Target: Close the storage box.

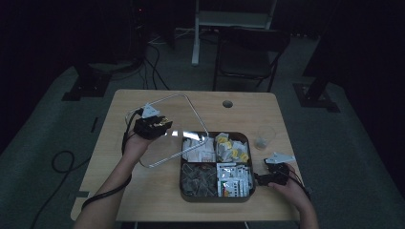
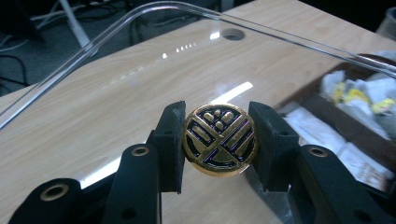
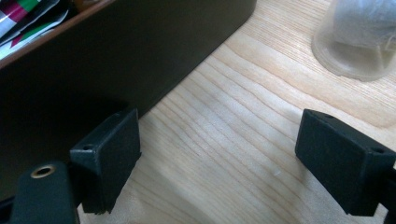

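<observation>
Pale wooden table (image 1: pixel 143 191); dim room — grey floor (image 1: pixel 43 143), dark folding chair (image 1: pixel 248 57).

The clear lid (image 1: pixel 168 130), clamped by its gold knob (image 2: pixel 219 140) in the left gripper (image 1: pixel 154 126), hung tilted over the table's (image 1: pixel 143 191) left half and blocked the way from that side to the compartment box (image 1: pixel 216 196). The box's four open compartments lay uncovered from above, apart from the lid's edge near the rear left one. The right gripper (image 3: pixel 219 158) stood with jaws apart on bare wood just beside the box's dark wall (image 3: pixel 116 60). A clear plastic cup (image 1: pixel 264 138) stood near the box's far right corner. The front left of the table offered free room.
</observation>
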The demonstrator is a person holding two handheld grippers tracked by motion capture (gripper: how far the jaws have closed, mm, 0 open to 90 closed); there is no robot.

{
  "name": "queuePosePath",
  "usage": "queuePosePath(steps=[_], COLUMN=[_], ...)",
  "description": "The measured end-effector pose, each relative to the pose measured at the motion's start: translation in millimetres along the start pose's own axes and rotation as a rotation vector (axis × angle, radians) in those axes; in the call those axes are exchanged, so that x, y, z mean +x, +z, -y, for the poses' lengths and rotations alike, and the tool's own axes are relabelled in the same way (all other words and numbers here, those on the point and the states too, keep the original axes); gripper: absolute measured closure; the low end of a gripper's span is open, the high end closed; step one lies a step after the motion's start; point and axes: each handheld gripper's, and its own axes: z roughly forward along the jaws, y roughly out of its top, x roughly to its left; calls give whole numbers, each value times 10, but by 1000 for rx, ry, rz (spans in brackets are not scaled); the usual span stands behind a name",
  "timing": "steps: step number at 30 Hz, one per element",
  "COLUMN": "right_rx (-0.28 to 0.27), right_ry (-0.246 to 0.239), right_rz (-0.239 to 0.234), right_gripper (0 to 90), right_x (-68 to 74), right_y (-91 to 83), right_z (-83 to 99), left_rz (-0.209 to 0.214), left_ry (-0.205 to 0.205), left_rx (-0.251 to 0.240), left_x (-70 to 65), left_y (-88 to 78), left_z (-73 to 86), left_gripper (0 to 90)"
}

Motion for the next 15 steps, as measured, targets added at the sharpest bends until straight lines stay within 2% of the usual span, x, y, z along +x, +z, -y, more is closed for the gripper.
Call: queuePosePath(steps=[4, 15], right_rx=[0, 0], right_ry=[0, 0], right_rz=[0, 0], right_gripper=[138, 137], right_x=[0, 0], right_y=[0, 0], right_z=[0, 0], left_rz=[21, 124], left_ry=[35, 109], left_rx=[5, 11], left_x=[-119, -471], left_y=[17, 51], left_z=[-24, -54], left_gripper=[599, 599])
